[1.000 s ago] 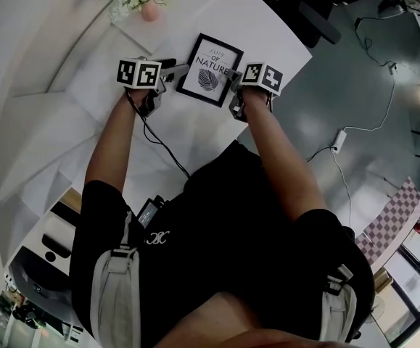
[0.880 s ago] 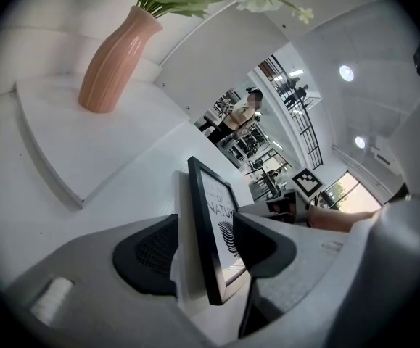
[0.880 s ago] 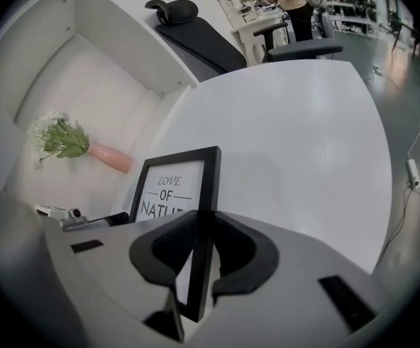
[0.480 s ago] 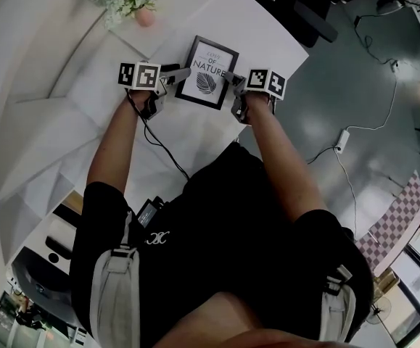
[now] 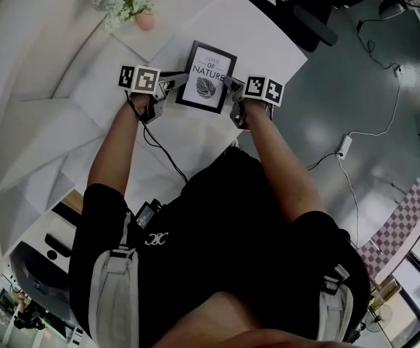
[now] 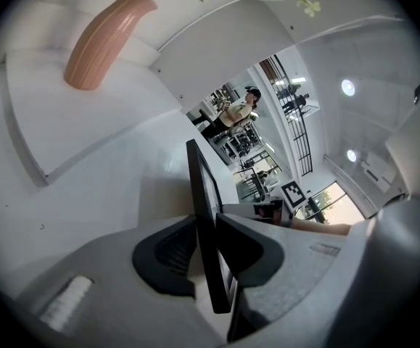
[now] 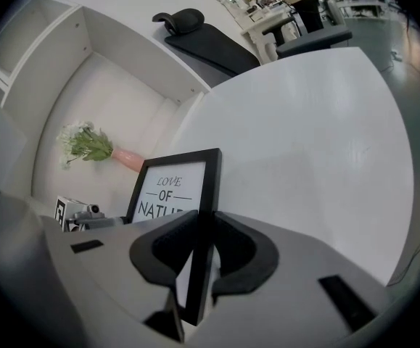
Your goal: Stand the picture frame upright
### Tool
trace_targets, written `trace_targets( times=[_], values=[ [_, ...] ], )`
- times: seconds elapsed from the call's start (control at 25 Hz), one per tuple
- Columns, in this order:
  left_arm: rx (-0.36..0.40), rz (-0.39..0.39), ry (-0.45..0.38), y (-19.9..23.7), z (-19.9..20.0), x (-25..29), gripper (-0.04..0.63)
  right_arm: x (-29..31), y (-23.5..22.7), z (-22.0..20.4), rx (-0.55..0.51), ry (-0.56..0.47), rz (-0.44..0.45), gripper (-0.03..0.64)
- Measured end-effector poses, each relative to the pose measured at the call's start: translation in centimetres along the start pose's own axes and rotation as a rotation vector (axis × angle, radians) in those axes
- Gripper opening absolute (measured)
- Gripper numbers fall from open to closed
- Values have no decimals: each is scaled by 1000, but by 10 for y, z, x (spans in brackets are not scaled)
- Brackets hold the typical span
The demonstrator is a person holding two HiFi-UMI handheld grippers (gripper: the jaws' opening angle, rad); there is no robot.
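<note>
The black picture frame (image 5: 208, 77) with a "LOVE OF NATURE" print sits between my two grippers on the white table (image 5: 268, 42). My left gripper (image 5: 176, 79) is at the frame's left edge. Its jaws are closing, and in the left gripper view the thin black frame edge (image 6: 199, 187) stands between the pads of the left gripper (image 6: 204, 241), which touch it. My right gripper (image 5: 232, 87) is shut on the frame's right edge. In the right gripper view the frame (image 7: 170, 187) runs through the right gripper (image 7: 201, 249), its print facing the camera.
A pink vase (image 5: 146, 21) of white flowers stands on a raised shelf behind the frame, also seen as the vase (image 6: 104, 38) and the vase (image 7: 126, 158). A black office chair (image 5: 304, 17) is past the table's far edge. A cable (image 5: 159, 140) trails from the left gripper.
The left gripper's jaws have shut onto the frame's left edge. Both grippers and the frame have shifted slightly away from the person across the table.
</note>
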State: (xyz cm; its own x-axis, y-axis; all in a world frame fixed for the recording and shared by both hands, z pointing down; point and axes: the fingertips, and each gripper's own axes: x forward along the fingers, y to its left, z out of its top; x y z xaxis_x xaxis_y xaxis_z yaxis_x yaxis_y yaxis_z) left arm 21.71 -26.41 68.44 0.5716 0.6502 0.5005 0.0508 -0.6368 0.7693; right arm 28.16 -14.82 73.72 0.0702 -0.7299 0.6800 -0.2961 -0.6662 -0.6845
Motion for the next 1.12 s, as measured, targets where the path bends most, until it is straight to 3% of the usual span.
trace_targets(
  times=[0.2,0.52,0.88,1.12],
  values=[
    [64,29,-30,-32,4,-6,86,-28,14,15,-119,-91,53,72],
    [228,76,-193,-114,21,-19,84,-111,58,64,-430,-287,128,72],
    [501,227,-418,-212,44,-33,86,-209,111,106,-744,-521,224,72],
    [558,339,-534,-245,43,-40,86,-241,130,112,-851,-563,292,72]
  ],
)
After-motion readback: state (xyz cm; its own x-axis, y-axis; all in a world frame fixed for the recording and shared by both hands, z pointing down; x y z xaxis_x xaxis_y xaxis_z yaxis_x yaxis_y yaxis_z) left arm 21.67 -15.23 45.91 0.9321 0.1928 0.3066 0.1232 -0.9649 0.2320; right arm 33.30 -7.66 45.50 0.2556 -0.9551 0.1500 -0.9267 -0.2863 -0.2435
